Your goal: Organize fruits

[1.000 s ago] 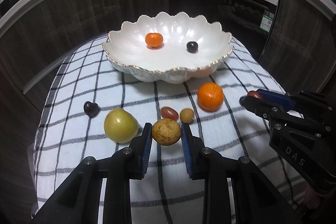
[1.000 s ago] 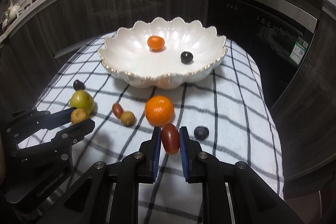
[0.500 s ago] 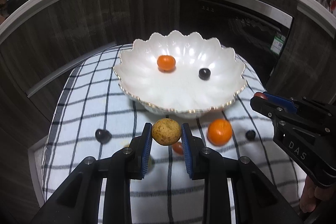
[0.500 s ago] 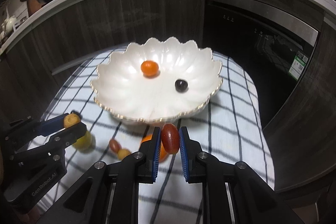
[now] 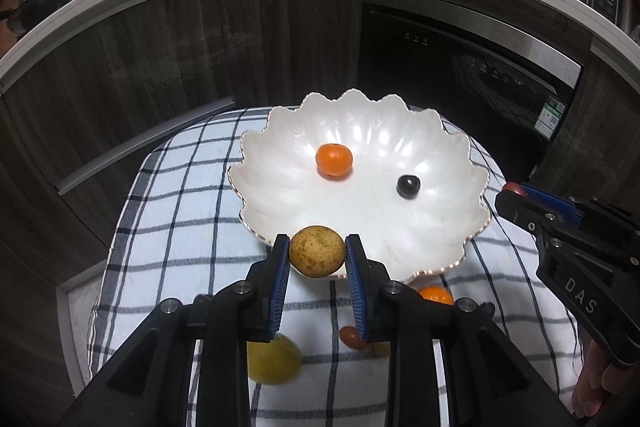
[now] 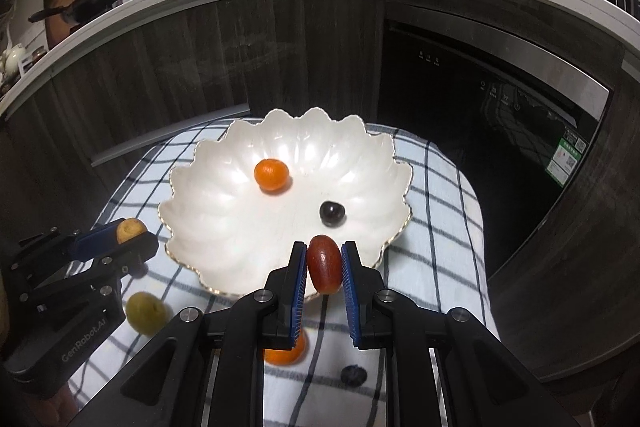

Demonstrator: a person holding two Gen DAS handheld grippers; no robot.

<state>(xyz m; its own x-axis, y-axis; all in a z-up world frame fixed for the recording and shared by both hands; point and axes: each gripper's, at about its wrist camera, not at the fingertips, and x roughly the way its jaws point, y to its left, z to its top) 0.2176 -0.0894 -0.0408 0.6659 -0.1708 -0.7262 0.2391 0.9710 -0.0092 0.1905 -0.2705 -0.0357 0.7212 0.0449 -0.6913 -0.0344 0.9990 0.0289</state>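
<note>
A white scalloped bowl (image 5: 440, 227) (image 6: 208, 235) stands on a checked cloth and holds a small orange (image 5: 334, 159) (image 6: 272, 174) and a dark round fruit (image 5: 408, 185) (image 6: 331, 213). My left gripper (image 5: 317, 259) is shut on a brown speckled fruit (image 5: 317, 251), held in the air at the bowl's near rim; it also shows in the right wrist view (image 6: 128, 230). My right gripper (image 6: 324, 264) is shut on a red oval fruit (image 6: 324, 264), held above the bowl's near rim.
On the cloth (image 5: 172, 227) below lie a yellow-green fruit (image 5: 274, 359) (image 6: 146, 311), an orange (image 5: 436, 295) (image 6: 286, 351), a small red fruit (image 5: 352, 337) and a dark berry (image 6: 353, 375). Dark cabinets and an oven (image 6: 480, 99) stand behind the table.
Both grippers have risen from the cloth with their fruits and moved forward toward the bowl's near rim. The loose fruits now lie below and behind the fingers.
</note>
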